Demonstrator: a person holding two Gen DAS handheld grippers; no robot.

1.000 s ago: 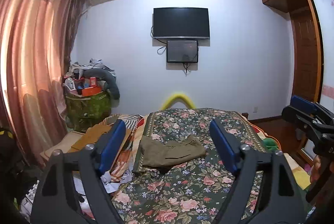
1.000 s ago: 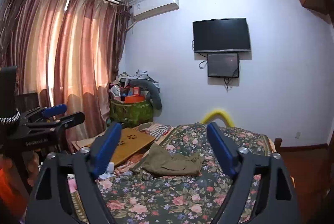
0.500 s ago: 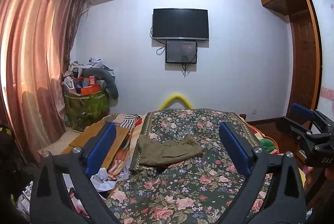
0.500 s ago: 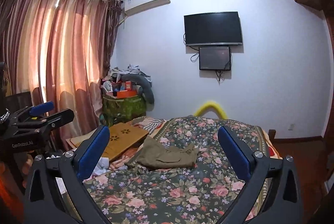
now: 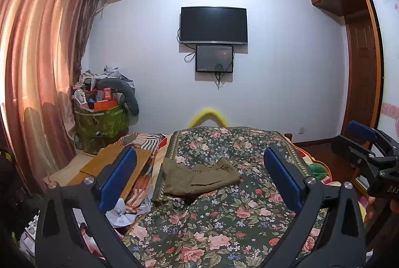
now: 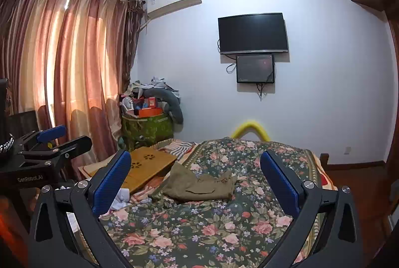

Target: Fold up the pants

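Jaws on both the left gripper [image 5: 199, 178] and the right gripper [image 6: 195, 174] stand spread wide with nothing between them, held above the near end of the bed [image 5: 224, 225]. Olive pants [image 5: 197, 178] lie in a folded bundle on the floral blanket [image 6: 204, 230], well ahead of both grippers, toward the bed's left edge beside a wooden board [image 6: 147, 165].

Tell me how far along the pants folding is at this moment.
Done: the olive pants lie in a compact, slightly rumpled bundle on the floral bedspread. In hand: nothing; the left tongs and right tongs are open, short of the bundle. Left: perhaps only neatening.
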